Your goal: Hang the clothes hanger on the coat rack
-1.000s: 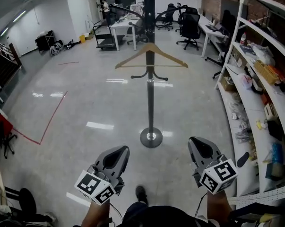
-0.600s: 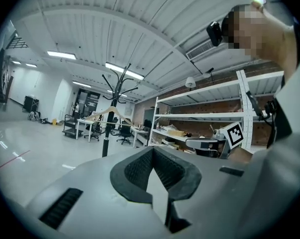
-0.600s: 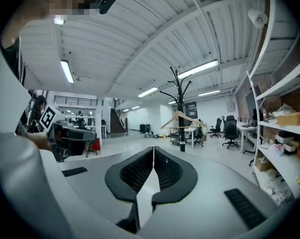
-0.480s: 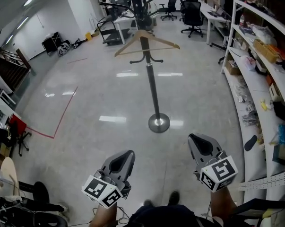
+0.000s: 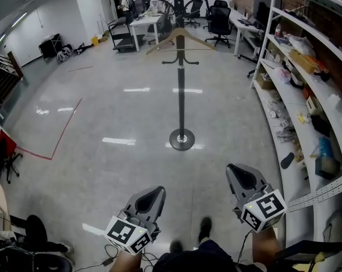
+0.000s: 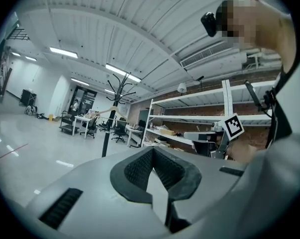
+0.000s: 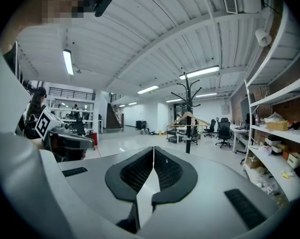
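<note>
A wooden clothes hanger (image 5: 181, 38) hangs on the black coat rack (image 5: 181, 89), which stands on a round base in the middle of the floor. The left gripper view shows the hanger (image 6: 109, 111) small and far off, and so does the right gripper view (image 7: 189, 117). My left gripper (image 5: 154, 192) is low in the head view, shut and empty, well back from the rack. My right gripper (image 5: 239, 171) is beside it, also shut with nothing between its pads. Both point toward the rack.
White shelving (image 5: 307, 67) full of boxes and small items runs along the right. Desks and office chairs (image 5: 219, 18) stand at the back. A red tape line (image 5: 63, 132) marks the floor at left. A shoe (image 5: 205, 228) shows between the grippers.
Both grippers have drawn back from the coat rack, which now looks farther away. The hanger stays on the rack. Both grippers remain shut.
</note>
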`<state>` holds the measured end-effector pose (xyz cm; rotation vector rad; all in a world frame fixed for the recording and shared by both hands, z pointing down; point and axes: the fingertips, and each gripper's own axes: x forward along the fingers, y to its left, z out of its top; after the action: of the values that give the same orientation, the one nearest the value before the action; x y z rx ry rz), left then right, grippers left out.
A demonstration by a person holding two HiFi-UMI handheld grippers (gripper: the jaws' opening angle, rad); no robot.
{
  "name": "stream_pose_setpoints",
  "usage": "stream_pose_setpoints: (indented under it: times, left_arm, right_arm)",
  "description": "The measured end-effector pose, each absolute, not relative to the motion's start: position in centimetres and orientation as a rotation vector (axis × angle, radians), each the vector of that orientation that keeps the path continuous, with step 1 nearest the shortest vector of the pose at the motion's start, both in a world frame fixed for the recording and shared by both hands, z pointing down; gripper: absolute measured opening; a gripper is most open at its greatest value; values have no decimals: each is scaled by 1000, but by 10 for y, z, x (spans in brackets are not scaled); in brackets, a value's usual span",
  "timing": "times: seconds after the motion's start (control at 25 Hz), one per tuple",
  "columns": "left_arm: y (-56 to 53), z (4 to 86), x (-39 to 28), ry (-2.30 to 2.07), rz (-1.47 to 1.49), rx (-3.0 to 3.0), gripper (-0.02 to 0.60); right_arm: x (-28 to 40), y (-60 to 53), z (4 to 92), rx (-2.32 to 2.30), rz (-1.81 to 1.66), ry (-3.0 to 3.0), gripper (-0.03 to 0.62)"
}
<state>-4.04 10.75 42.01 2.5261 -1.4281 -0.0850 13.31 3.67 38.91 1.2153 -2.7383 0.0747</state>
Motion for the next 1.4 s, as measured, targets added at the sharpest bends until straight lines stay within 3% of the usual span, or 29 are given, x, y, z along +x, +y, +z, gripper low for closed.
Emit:
stream_pose_setpoints:
  times: [0.24,1.0,1.4]
  left_arm:
    - [166,427,-59,-1365,-111,2525,0]
    - [329,406,63,-1445,0,2516,0]
    - [371,377,49,-1506,-72,2543,0]
  right_arm:
    - [125,114,390,1291,110,-2712,9]
    - [262,273,373,1353,51,-2775,8]
    - [247,314,359,1332,86,-2795,8]
